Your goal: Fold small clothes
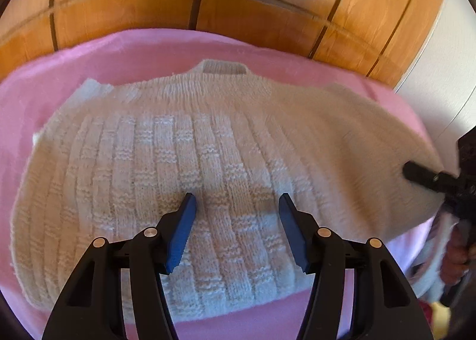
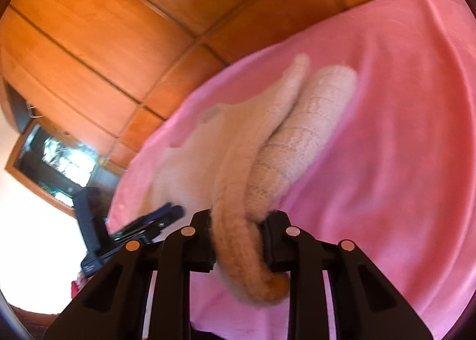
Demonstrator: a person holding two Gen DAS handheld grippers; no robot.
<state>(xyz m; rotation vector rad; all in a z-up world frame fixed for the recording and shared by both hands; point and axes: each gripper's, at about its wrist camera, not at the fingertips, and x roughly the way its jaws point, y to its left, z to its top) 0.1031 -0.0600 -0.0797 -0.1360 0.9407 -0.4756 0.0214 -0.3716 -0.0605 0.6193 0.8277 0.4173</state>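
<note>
Cream knit sweater on pink blanket; right gripper pinching its edge; left gripper spread above it.

— What lies beyond the claw tips?
— A pink blanket spreads underneath and ahead. Past it stand glossy wooden wardrobe panels with dark grooves, catching bright light glare.
— And off to the sides?
— A white wall to the right; from the other claw, a framed dark screen far left.
</note>
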